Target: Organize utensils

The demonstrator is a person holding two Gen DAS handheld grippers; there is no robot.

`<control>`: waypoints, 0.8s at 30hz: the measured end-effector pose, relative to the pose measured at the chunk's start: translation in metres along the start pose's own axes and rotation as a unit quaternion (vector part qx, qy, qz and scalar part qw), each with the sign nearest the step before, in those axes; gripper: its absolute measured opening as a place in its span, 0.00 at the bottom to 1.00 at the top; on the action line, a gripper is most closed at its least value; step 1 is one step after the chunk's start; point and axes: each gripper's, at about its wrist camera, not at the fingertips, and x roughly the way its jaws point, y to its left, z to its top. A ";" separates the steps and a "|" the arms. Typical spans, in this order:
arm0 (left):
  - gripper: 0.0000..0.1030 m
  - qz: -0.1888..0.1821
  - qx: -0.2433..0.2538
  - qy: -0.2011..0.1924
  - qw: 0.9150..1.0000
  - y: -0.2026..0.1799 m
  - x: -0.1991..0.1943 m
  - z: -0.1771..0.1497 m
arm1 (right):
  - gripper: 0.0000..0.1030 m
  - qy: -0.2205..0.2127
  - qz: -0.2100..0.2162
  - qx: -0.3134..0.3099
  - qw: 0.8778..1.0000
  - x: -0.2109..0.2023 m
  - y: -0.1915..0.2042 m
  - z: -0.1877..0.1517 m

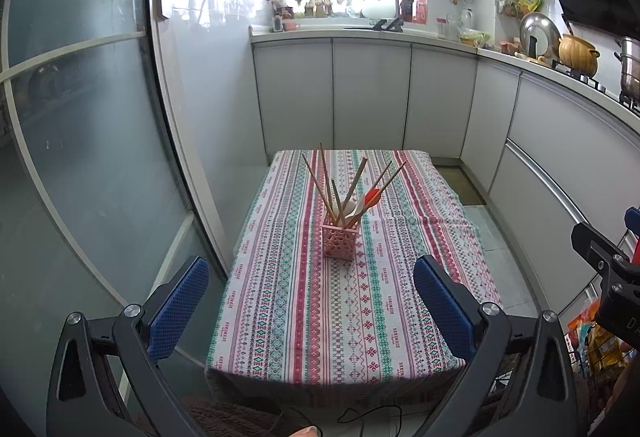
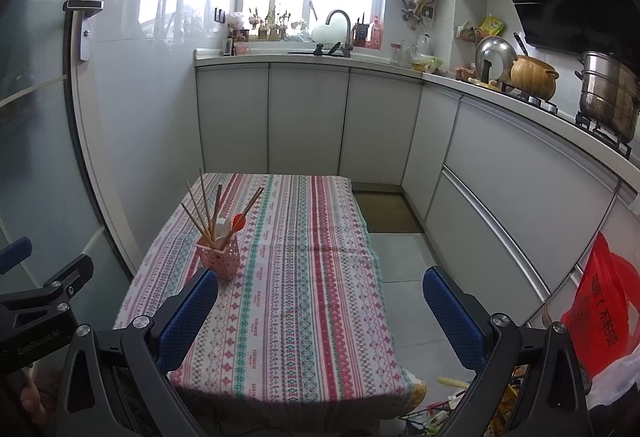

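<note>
Chopsticks [image 1: 334, 185] and spoons stand in your pink holder [image 1: 339, 241], mid-frame on the striped tablecloth [image 1: 304, 317]. Your left gripper [image 1: 310, 305] and right gripper [image 2: 320, 317] both gape wide, empty.

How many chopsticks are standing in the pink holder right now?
6 sticks show, all fanned upright in the pink holder on the table: three chopsticks lean left, three lean right beside the spoons. Overlap may hide more.
</note>
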 end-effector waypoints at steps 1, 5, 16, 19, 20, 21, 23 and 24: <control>1.00 0.000 0.000 0.000 1.000 0.000 0.000 0.000 | 1.00 0.001 0.000 0.000 1.000 0.000 0.000 0.000; 1.00 0.001 0.002 0.001 1.000 0.000 0.001 0.001 | 1.00 0.002 -0.001 -0.002 1.000 0.000 0.000 0.000; 1.00 0.006 0.002 -0.002 1.000 -0.001 0.000 0.001 | 1.00 0.002 -0.001 -0.001 1.000 0.000 0.000 0.000; 1.00 0.006 0.004 -0.002 1.000 -0.002 -0.001 0.000 | 1.00 0.003 -0.001 0.001 1.000 -0.001 -0.002 0.001; 1.00 0.006 0.004 -0.002 1.000 -0.003 -0.001 0.001 | 1.00 0.003 -0.001 0.001 1.000 -0.001 -0.002 0.001; 1.00 0.006 0.005 -0.002 1.000 -0.004 -0.001 0.001 | 1.00 0.003 -0.001 0.001 1.000 -0.001 -0.002 0.001; 1.00 0.005 0.005 -0.002 1.000 -0.004 -0.001 0.001 | 1.00 0.003 -0.002 0.002 1.000 -0.001 -0.002 0.001; 1.00 0.005 0.005 -0.002 1.000 -0.004 -0.001 0.001 | 1.00 0.004 -0.002 0.002 1.000 -0.001 -0.003 0.001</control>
